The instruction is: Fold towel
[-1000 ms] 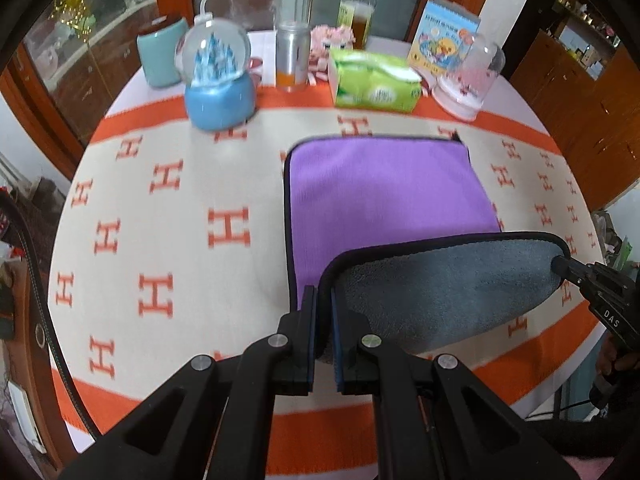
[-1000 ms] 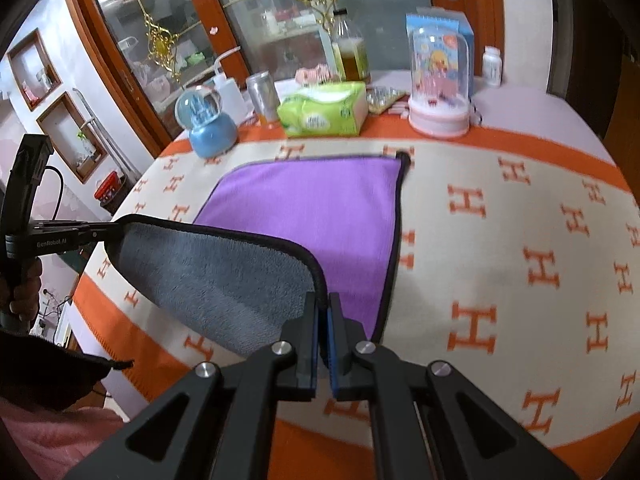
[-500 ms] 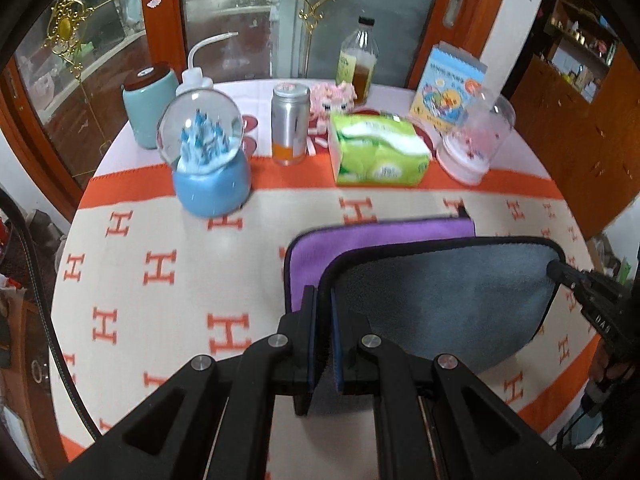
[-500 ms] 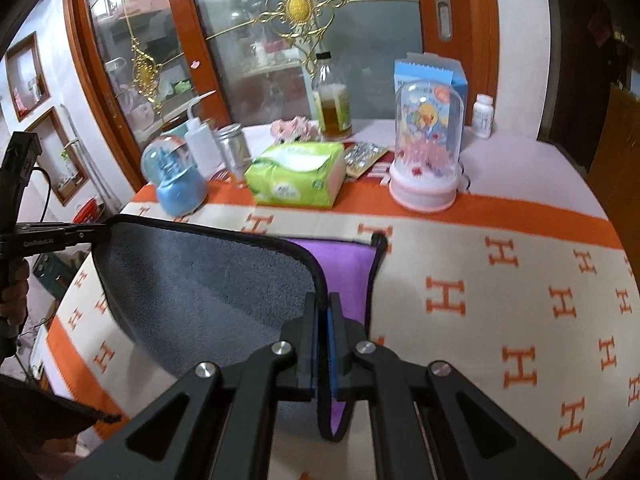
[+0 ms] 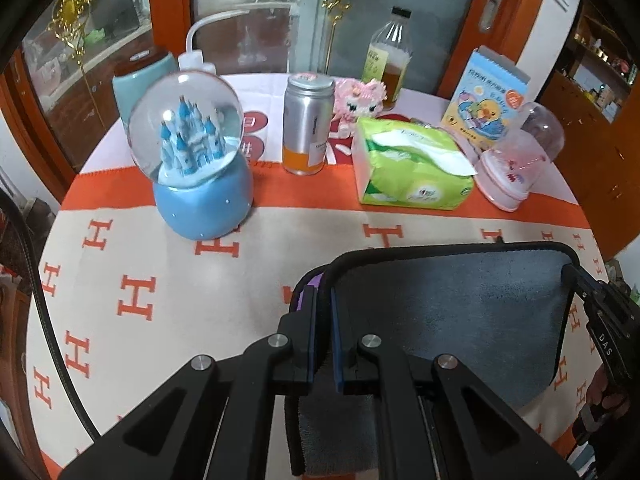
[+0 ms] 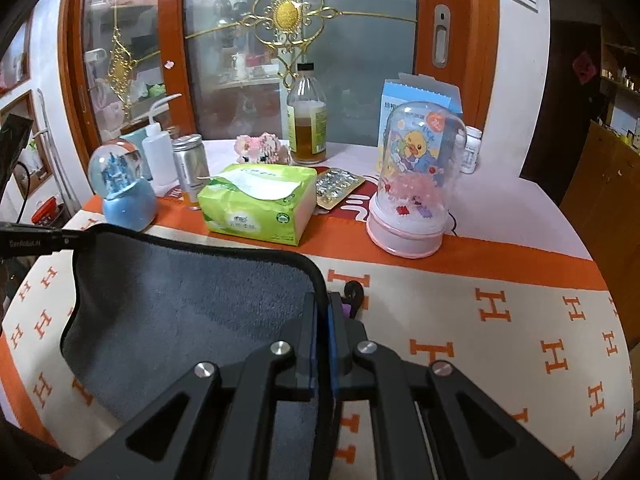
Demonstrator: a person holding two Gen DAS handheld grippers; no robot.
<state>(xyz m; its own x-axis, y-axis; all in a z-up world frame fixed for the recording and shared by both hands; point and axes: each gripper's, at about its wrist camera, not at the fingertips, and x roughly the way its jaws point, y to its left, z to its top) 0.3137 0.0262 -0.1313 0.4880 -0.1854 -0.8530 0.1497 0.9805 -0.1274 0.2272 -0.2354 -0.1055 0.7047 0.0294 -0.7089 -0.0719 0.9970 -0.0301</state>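
The towel [image 5: 448, 304] is purple on one side, grey on the other, with black edging. Its grey underside faces me, stretched between both grippers over the table. My left gripper [image 5: 322, 300] is shut on its near-left corner. My right gripper [image 6: 323, 308] is shut on the other corner. The grey side fills the left of the right wrist view [image 6: 180, 304]. The right gripper also shows at the left view's right edge [image 5: 576, 276]. Only a sliver of purple [image 5: 316, 280] shows beside the left fingers.
Beyond the towel on the orange-and-cream H-patterned cloth [image 5: 140, 280] stand a blue snow globe [image 5: 192, 160], a metal can [image 5: 306, 124], a green tissue pack [image 5: 408, 164], a pink-based dome [image 6: 412, 184], a bottle [image 6: 306, 120] and a blue box [image 5: 486, 100].
Both grippers have carried the held edge of the towel forward, away from me, over the flat part. The purple face, visible before, is now almost fully covered by the grey underside.
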